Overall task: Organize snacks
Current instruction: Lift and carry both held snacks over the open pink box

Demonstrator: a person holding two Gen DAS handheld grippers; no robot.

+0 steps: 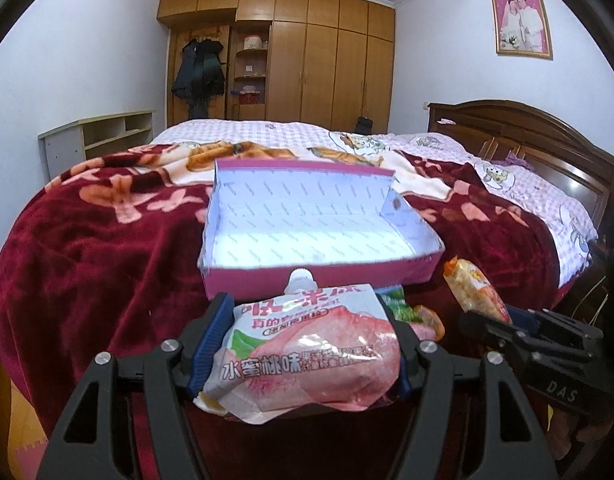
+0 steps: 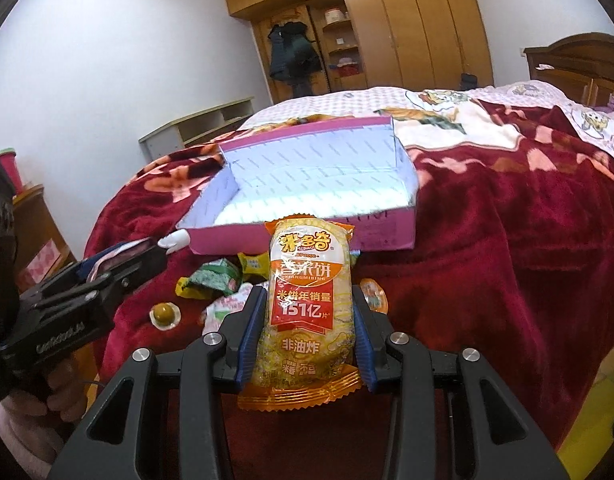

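We have a snack in each claw. The left gripper [image 1: 303, 344] is clamped across a pink peach-jelly pouch [image 1: 307, 356], its white spout cap pointing toward the box, and the right gripper [image 2: 305, 340] is pinched tight on a rice-cracker packet [image 2: 307, 304], which stands upright between the blue pads. Both packs hang clear of the red blanket [image 1: 87, 280] near the bed's near edge, just short of the pink box [image 1: 319, 216], which lies open with its pale lining bare.

To do this step well, we judge that each pack should clear the box's near wall before we lower it, since that wall stands right in front of the pouch's cap and a soft pouch dragged over it could tip the light cardboard. We should set the pouch toward the left wall and the packet toward the right, so the two claws stay apart.

The box offers broad free room inside; its tall back wall limits how far forward we go. Loose small candies [image 2: 215, 280] and a round jelly cup [image 2: 165, 314] lie on the blanket between the grippers and the near wall, so we keep our path above them.
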